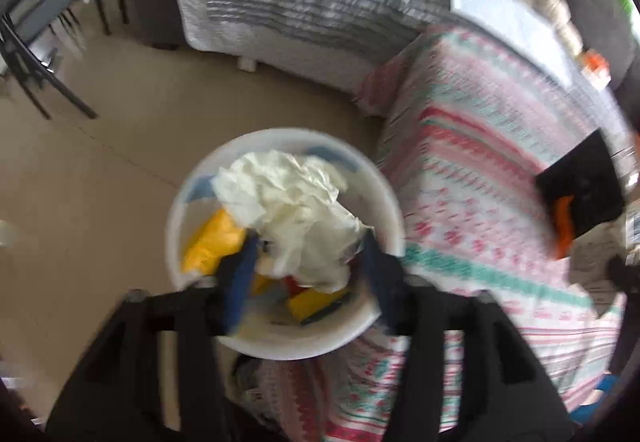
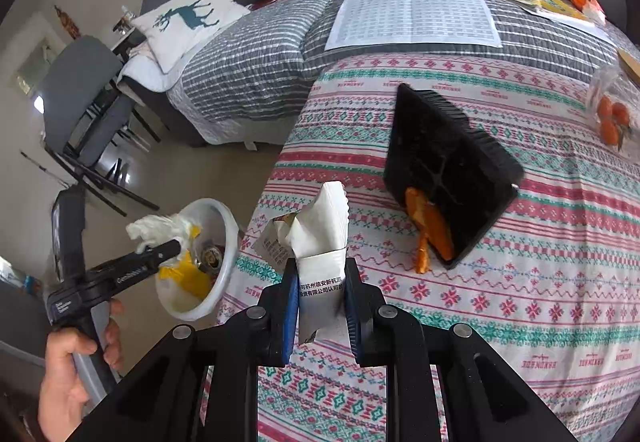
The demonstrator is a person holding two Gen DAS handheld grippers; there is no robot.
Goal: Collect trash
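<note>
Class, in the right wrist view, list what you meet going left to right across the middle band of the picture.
Person's hand → left gripper → white bin → white packet held by the right gripper → black tray → bag of oranges.

Left gripper (image 1: pixel 308 262) pointing steeply down, blue pads spread wide, nothing pressed between them. Black arms of it fanning out at the near edge of its own view. Seen from the right side too, far left and low (image 2: pixel 172 248), held by a bare hand (image 2: pixel 76 374) wrapped round the black handle, fingers curled. Right gripper (image 2: pixel 322 298) tilted down, blue pads (image 2: pixel 290 306) close together and squeezing a thing tight.
</note>
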